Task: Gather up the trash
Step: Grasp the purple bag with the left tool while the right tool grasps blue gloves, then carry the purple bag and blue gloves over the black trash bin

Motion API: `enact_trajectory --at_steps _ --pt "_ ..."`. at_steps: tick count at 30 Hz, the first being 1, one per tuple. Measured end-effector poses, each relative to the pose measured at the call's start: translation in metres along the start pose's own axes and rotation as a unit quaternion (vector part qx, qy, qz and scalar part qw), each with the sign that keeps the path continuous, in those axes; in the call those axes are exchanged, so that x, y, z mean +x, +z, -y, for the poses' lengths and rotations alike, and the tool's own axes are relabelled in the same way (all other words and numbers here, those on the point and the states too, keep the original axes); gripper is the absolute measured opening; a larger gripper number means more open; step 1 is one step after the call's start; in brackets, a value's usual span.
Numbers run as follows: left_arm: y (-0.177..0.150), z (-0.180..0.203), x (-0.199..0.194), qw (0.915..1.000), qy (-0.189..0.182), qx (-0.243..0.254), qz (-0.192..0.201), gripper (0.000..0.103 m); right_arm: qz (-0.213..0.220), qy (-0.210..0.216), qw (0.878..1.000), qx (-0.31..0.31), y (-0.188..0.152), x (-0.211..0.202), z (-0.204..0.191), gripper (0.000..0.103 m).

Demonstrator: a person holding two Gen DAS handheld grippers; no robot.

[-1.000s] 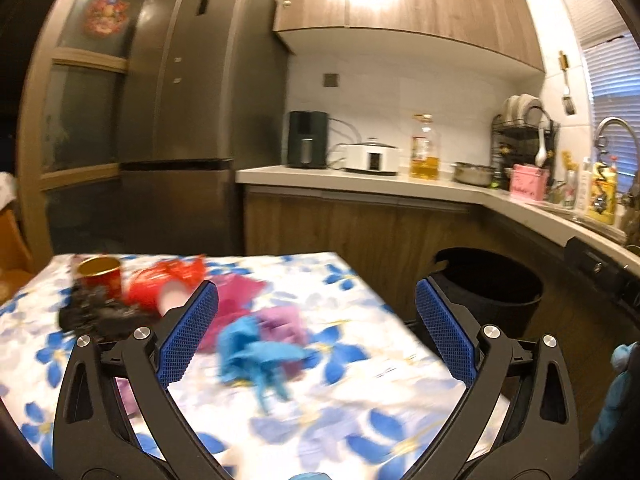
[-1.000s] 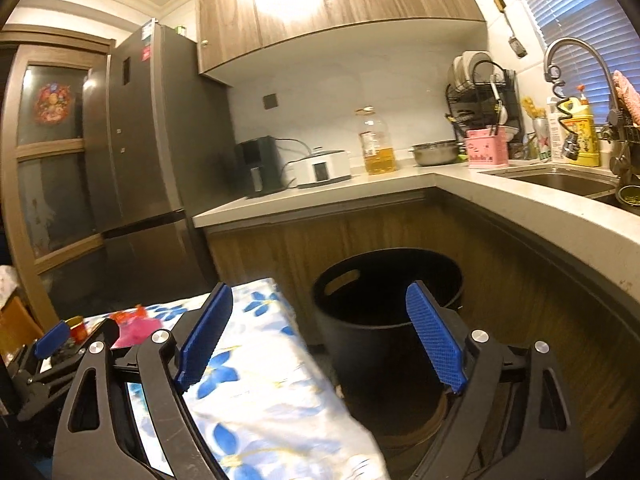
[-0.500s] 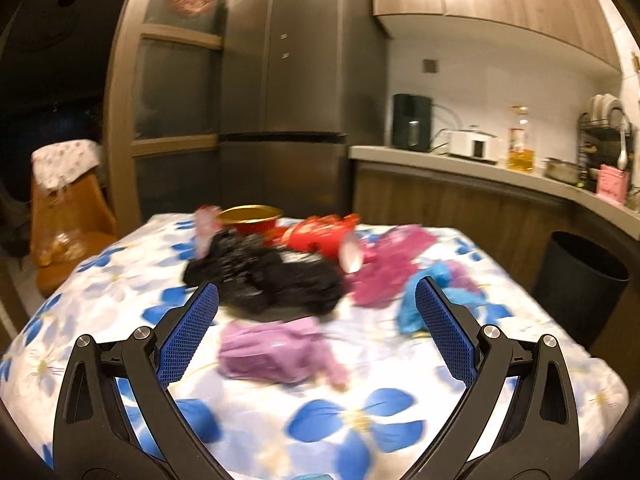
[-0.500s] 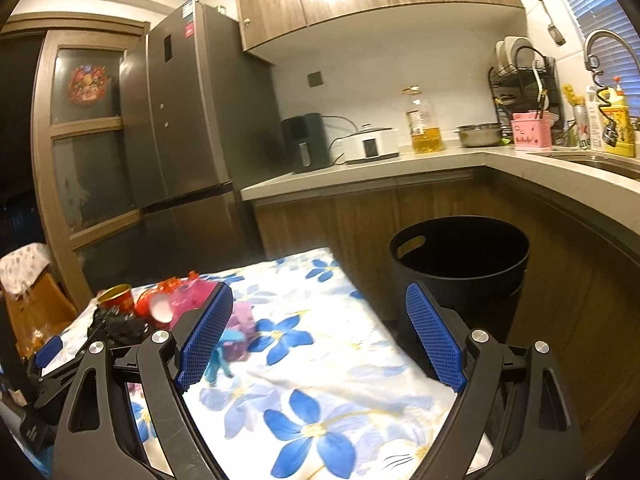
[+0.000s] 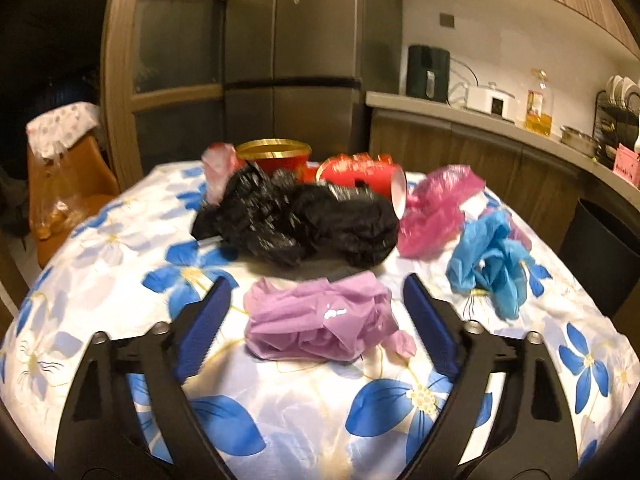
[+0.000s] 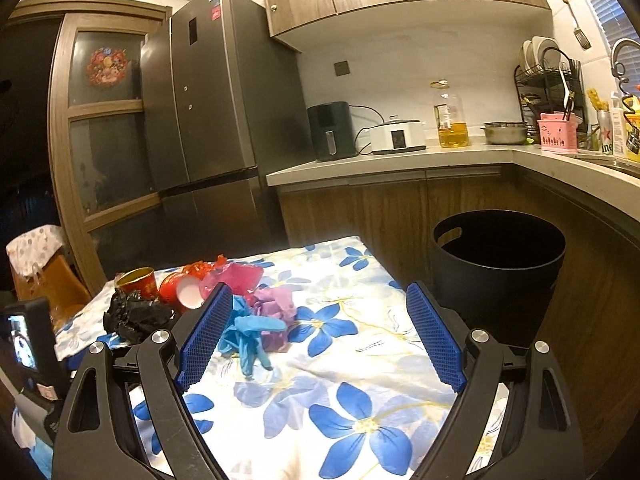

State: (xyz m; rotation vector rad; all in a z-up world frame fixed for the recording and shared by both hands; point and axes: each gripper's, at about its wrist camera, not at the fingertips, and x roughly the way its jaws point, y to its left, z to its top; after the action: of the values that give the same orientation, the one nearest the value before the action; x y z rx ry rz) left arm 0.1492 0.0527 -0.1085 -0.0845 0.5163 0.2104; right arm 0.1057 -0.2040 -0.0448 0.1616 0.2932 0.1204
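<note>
Trash lies on a table with a blue-flower cloth (image 5: 120, 240). A crumpled lilac bag (image 5: 316, 328) lies between the open fingers of my left gripper (image 5: 316, 312), not gripped. Behind it are a black bag (image 5: 296, 220), a tipped red cup (image 5: 364, 180), a red gold-rimmed cup (image 5: 276, 156), a pink bag (image 5: 436, 208) and a blue bag (image 5: 492, 264). My right gripper (image 6: 320, 328) is open and empty above the table; the blue bag (image 6: 248, 336) lies by its left finger. A black bin (image 6: 500, 264) stands right of the table.
A dark fridge (image 6: 208, 112) and a wooden cabinet stand behind the table. A counter (image 6: 400, 160) holds an air fryer, a cooker, an oil bottle and a dish rack. An orange chair (image 5: 68, 184) is at the table's far left. The left gripper's body (image 6: 28, 348) shows at lower left.
My left gripper swung left from the bin side and moved in and down on the lilac bag. My right gripper turned left from the bin toward the table.
</note>
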Motion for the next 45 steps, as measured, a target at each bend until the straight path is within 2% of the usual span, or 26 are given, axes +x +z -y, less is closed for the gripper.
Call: enact_trajectory --at_steps 2,4,5,7,10,14,20,30,35,37,40,45 --pt "-0.003 0.0 0.008 0.9998 -0.008 0.0 -0.021 0.064 -0.002 0.001 1.0 -0.004 -0.001 0.001 -0.004 0.086" --pt "-0.006 -0.001 0.015 0.9992 -0.013 -0.002 -0.038 0.045 -0.005 0.004 1.0 -0.007 -0.005 0.006 -0.008 0.086" --pt "-0.007 -0.002 0.017 0.9987 -0.021 -0.004 -0.046 0.038 -0.009 0.007 1.0 -0.008 -0.007 0.01 -0.011 0.086" --pt "-0.009 -0.007 0.021 0.9977 -0.036 -0.013 -0.056 0.017 -0.023 0.012 1.0 -0.012 -0.014 0.02 -0.016 0.086" --pt "-0.011 -0.015 0.021 0.9962 -0.056 -0.034 -0.059 0.007 -0.043 0.015 0.999 -0.029 -0.025 0.036 -0.028 0.086" --pt "-0.007 -0.029 0.008 0.9944 -0.074 -0.064 -0.04 0.004 -0.058 0.023 0.997 -0.04 -0.035 0.052 -0.041 0.086" --pt "0.008 -0.035 -0.023 0.9961 -0.067 -0.056 0.012 0.004 -0.068 0.027 0.996 -0.051 -0.041 0.077 -0.055 0.081" --pt "0.023 -0.044 -0.034 0.9953 -0.064 -0.065 0.034 0.004 -0.109 0.032 0.991 -0.066 -0.048 0.131 -0.07 0.068" --pt "0.024 -0.048 -0.03 0.9957 -0.058 -0.066 0.028 0.004 -0.13 0.041 0.988 -0.069 -0.05 0.146 -0.074 0.056" --pt "0.025 -0.048 -0.031 0.9958 -0.057 -0.066 0.027 0.004 -0.145 0.045 0.986 -0.073 -0.052 0.152 -0.075 0.046" --pt "0.025 -0.048 -0.032 0.9959 -0.056 -0.066 0.028 0.004 -0.155 0.051 0.984 -0.077 -0.056 0.156 -0.077 0.023" --pt "0.025 -0.047 -0.035 0.996 -0.056 -0.063 0.029 0.004 -0.139 0.07 0.985 -0.078 -0.053 0.14 -0.076 0.015"
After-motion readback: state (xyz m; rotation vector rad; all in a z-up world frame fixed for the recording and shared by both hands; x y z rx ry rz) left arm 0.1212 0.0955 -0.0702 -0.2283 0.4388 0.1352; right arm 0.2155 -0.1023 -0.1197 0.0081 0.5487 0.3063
